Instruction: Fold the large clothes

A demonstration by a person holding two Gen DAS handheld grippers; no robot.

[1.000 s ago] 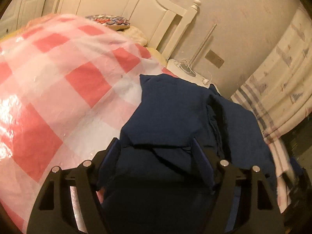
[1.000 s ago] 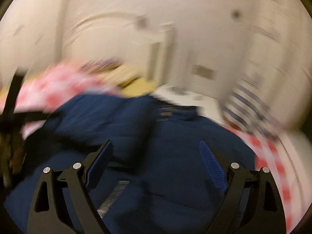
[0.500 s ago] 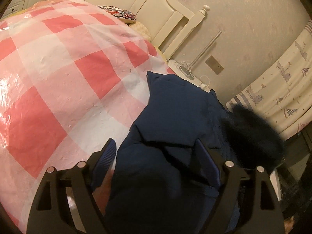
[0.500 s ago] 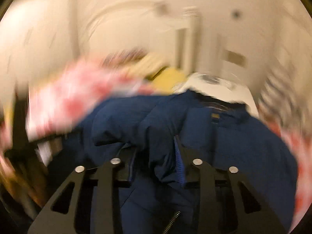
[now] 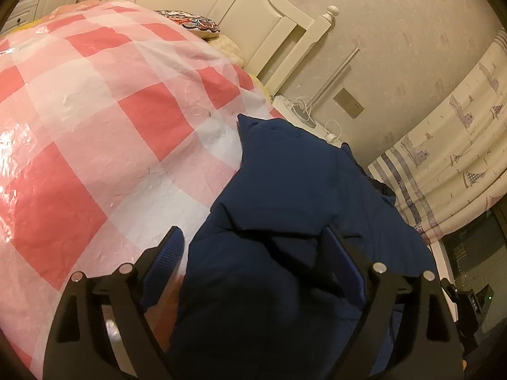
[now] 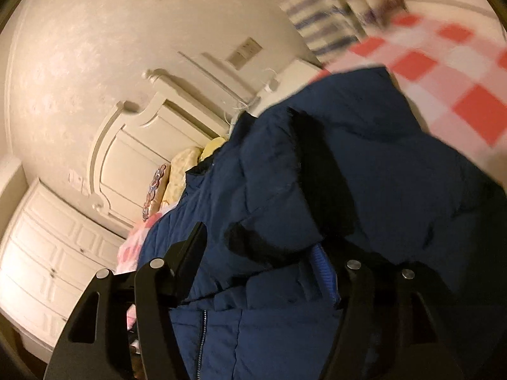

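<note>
1. The near end of the navy padded jacket (image 5: 285, 221) runs under the left gripper (image 5: 253, 253) and out of the bottom of the left wrist view, so its hem cannot be made out. In the right wrist view the whole room is rolled sideways, and the curtain (image 6: 332, 6) and checked cover (image 6: 450, 72) are smeared.
2. No container shows. The jacket lies on the bed's pink-and-white checked plastic cover (image 5: 111, 126), bunched in thick folds, with the headboard (image 5: 253, 9) beyond.
3. The left gripper's jaws are opening, standing wide on either side of a fold without pressing it.
4. The right gripper's (image 6: 263, 253) jaws are also opening; jacket fabric bulges between them, with the zip (image 6: 202, 332) just below. Whether its pads press the fabric I cannot tell.
</note>
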